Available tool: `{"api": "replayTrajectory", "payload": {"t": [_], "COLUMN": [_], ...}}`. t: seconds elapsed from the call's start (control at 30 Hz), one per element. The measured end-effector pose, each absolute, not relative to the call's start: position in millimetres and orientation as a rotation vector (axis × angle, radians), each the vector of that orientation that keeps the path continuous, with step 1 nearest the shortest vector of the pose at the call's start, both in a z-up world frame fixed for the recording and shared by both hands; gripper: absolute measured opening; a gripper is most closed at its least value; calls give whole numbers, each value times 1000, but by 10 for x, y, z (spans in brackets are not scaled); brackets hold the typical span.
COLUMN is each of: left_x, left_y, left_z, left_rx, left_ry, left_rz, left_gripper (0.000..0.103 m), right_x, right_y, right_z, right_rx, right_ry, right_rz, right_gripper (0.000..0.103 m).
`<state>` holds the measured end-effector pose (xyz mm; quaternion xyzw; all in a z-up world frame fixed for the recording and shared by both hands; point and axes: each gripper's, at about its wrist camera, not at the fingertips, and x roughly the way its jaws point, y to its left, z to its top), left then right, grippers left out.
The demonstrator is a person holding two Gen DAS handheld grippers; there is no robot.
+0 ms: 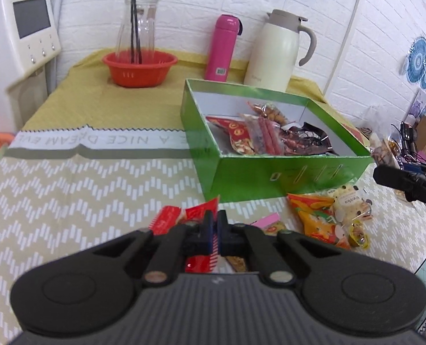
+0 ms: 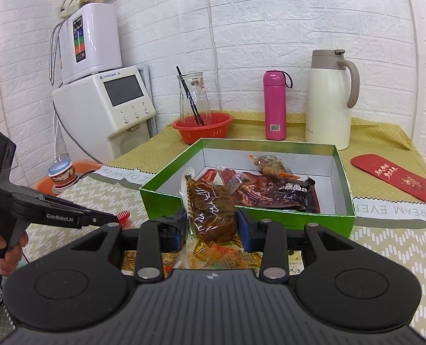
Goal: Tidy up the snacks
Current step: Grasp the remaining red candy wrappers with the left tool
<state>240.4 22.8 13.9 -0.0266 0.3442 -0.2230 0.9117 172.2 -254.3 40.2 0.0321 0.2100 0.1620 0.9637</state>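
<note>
Both tools are clamped on snacks. Left tool [image 1: 215, 221] has its jaws together on the edge of a red snack packet [image 1: 197, 214], pinching thin wrapper just above the surface; right tool [image 2: 210, 224] grips a clear vacuum pouch of brown food [image 2: 213, 212] across its middle, held upright in front of the green box [image 2: 348, 198].

Judging by its look, the pouch is soft, glossy and likely slippery, with some weight, so a hold across the firm middle suits it better than the loose sealed rim. The red packet looks light and crinkly; its flat crimped edge is a fair place to take it, though it may swing or slip free.

More loose snacks lie on the surface just before the box: an orange packet [image 1: 313, 210] and a pale packet with dark spots [image 1: 348, 201]. Inside the box lie several packets already, among them a dark foil one [image 2: 281, 192].

Readable writing: "GenRobot.AI" on the left tool's arm seen from the right wrist, "A NICE DREAM" on the tablecloth [image 1: 69, 172], and a brand that seems to read "VIMOO" on the white dispenser [image 2: 109, 106], not certain. The red envelope [image 2: 393, 176] bears gold characters too small to read.
</note>
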Motion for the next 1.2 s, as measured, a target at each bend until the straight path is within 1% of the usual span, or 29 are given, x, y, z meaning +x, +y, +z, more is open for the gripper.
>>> {"api": "replayTrajectory", "payload": {"t": [0.2, 0.53, 0.63, 0.67, 0.7, 0.73, 0.77, 0.8, 0.83, 0.93, 1.03, 1.2], "left_x": [2339, 2247, 2191, 2172, 2158, 2154, 2137, 2098, 2063, 2037, 2064, 2197], "left_y": [269, 146, 39, 27, 25, 48, 73, 96, 106, 118, 165, 157], "left_z": [252, 837, 836, 799, 732, 663, 593, 522, 468, 297, 150, -57], "left_rx": [-62, -10, 43, 43, 34, 14, -6, -12, 2, 47, 5, -42], "left_ry": [687, 568, 579, 588, 604, 626, 640, 633, 628, 698, 774, 851], "left_rz": [-460, -520, -555, -548, -533, -515, -475, -437, -416, -375, -352, -324], "left_gripper": [0, 0, 0, 3, 35, 58, 94, 102, 102, 102, 102, 102], "right_x": [1706, 1710, 1702, 1700, 1700, 1701, 1699, 1693, 1686, 1687, 1687, 1665], "right_y": [-2498, -2490, -2497, -2499, -2496, -2489, -2490, -2488, -2490, -2510, -2538, -2529], "right_z": [423, 420, 402, 393, 383, 372, 361, 350, 342, 332, 331, 300], "right_rx": [63, 74, 80, 82, 84, 85, 86, 87, 88, 90, 112, 117], "right_ry": [418, 412, 415, 417, 421, 425, 427, 430, 432, 437, 433, 439], "right_rz": [339, 344, 349, 350, 351, 352, 352, 352, 354, 352, 353, 363], "right_gripper": [64, 64, 64, 64, 64, 64, 64, 64, 64, 64, 65, 65]}}
